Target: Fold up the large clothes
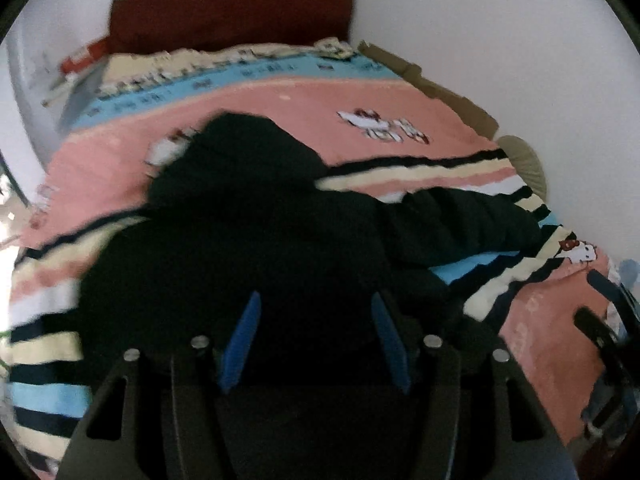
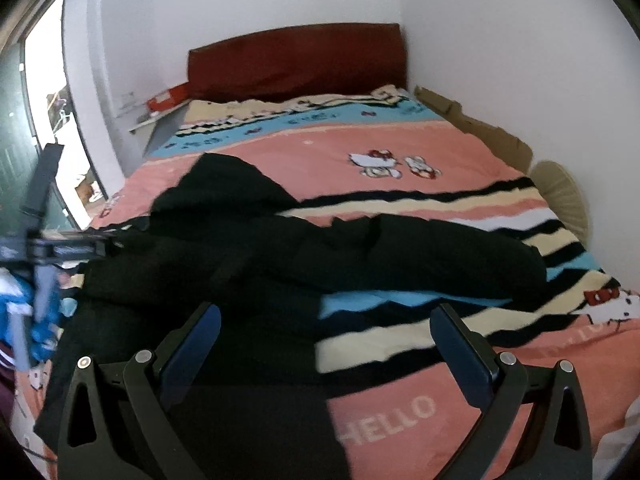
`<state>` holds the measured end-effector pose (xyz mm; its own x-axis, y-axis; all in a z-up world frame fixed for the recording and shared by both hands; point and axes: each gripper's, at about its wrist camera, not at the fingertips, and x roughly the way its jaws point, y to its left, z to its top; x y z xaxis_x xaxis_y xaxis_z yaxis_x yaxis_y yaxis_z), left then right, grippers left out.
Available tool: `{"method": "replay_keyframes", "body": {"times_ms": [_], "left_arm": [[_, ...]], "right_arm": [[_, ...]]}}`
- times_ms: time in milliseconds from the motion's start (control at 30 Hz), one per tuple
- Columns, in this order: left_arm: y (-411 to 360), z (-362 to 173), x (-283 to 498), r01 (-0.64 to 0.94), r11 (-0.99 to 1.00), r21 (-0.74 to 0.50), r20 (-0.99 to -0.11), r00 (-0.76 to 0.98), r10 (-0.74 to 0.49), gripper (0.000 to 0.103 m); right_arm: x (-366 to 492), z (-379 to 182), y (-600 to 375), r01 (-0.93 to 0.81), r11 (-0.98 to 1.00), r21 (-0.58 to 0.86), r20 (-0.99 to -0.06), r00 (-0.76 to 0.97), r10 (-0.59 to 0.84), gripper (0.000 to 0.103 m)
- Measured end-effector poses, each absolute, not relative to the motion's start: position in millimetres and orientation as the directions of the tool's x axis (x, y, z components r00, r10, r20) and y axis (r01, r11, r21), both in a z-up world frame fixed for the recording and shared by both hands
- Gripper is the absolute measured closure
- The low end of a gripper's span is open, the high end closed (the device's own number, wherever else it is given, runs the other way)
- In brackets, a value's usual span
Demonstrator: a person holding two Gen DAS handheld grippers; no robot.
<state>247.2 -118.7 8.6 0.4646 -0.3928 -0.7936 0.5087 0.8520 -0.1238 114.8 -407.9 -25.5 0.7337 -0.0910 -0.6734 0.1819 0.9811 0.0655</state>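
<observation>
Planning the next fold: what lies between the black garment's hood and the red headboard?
Only bedspread: pink, then a blue band, then cream by the headboard, beyond the black garment. The right wrist view shows it best.

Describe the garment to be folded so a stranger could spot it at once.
Find the bed with the dark red headboard and pink cartoon cover. The black jacket sprawls across its striped near half, one sleeve stretched toward the wall. It is the only all-black thing there.

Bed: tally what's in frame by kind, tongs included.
Black garment: 1
Striped cartoon bedspread: 1
Dark red headboard: 1
Tongs: 2, left tongs, right tongs, both open with nothing gripped
Total: 5
</observation>
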Motion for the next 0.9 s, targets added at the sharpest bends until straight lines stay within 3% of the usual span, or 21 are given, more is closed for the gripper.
{"method": "replay_keyframes", "body": {"times_ms": [200,300,533,700,900], "left_arm": [[-11.2,76.7,223.5,0.460,0.884,0.082,-0.782,0.579,-0.228,0.047],[44.9,78.9,224.2,0.393,0.914,0.104,-0.771,0.613,-0.176,0.046],[92.3,-14.5,268.9,0.320,0.946,0.044,-0.795,0.586,-0.160,0.046],[70.1,-79.3,318.7,0.304,0.951,-0.062,-0.798,0.557,-0.230,0.046],[37.2,-159.5,343.5,0.288,0.957,-0.026,-0.864,0.475,-0.167,0.046]], "right_arm": [[139.3,-23.2,-361.3,0.126,0.991,0.052,-0.688,0.723,-0.055,0.001],[163.7,-32.3,-335.3,0.096,0.994,0.053,-0.697,0.716,-0.032,0.001],[240.3,-86.7,-293.0,0.067,0.996,0.064,-0.757,0.653,0.004,0.001],[283.3,-135.2,-283.8,0.082,0.995,0.062,-0.804,0.595,0.001,0.001],[306.7,-196.1,-293.2,0.111,0.990,0.088,-0.882,0.471,0.025,0.001]]}}
